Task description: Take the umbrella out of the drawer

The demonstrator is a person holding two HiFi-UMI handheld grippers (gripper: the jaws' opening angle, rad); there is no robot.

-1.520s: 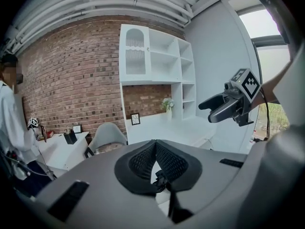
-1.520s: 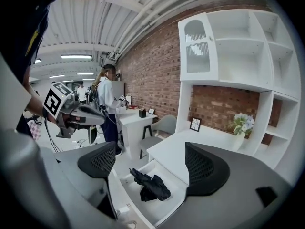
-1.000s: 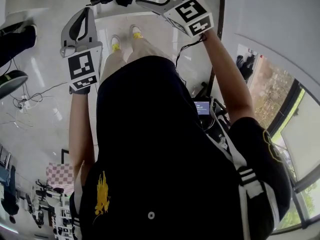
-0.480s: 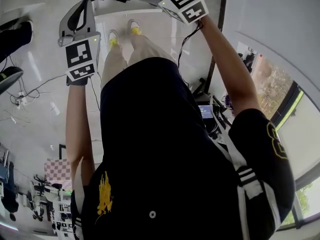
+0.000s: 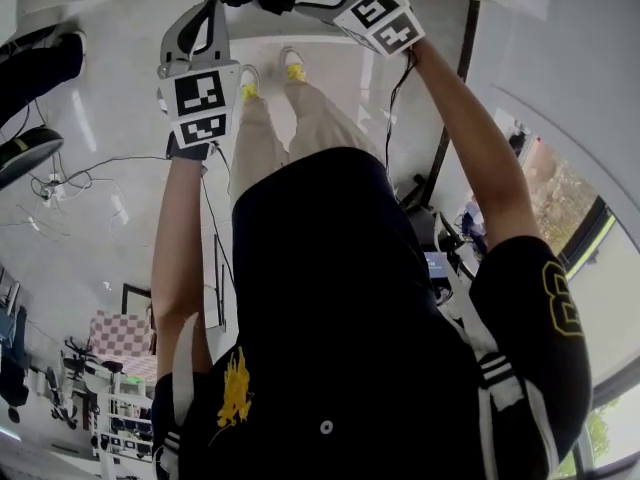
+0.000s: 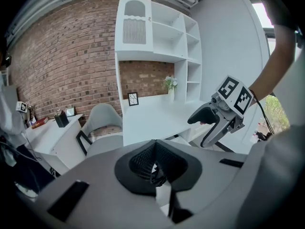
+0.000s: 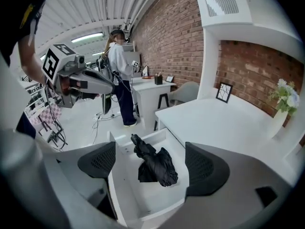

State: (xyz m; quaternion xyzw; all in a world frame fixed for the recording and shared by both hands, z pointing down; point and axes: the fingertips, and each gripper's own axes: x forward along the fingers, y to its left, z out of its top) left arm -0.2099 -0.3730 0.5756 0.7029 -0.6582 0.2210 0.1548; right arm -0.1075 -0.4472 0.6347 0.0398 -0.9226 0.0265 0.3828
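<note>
Over the last second your left gripper (image 6: 155,171) has come up and in toward the right one in the head view, while your right gripper (image 7: 151,162) has stayed high over the open drawer (image 7: 136,194). That suggests you have finished lining up, and the grab itself has not yet begun. The left tongs are pressed together with nothing between them, and they look out across the white desk (image 6: 147,118), not at the drawer, so that hand appears to be spare for now. The right tongs stand wide apart and empty. The umbrella (image 7: 159,171) lies below them on the drawer floor, framed between the two pads but well clear of both. It is a black folding umbrella, collapsed, with its fabric loose and bunched into a crumpled lump. A narrower dark end, probably the handle, points toward the drawer's far corner. The slack cloth may slip, so the firmer bunched middle is likely your best place to close.
</note>
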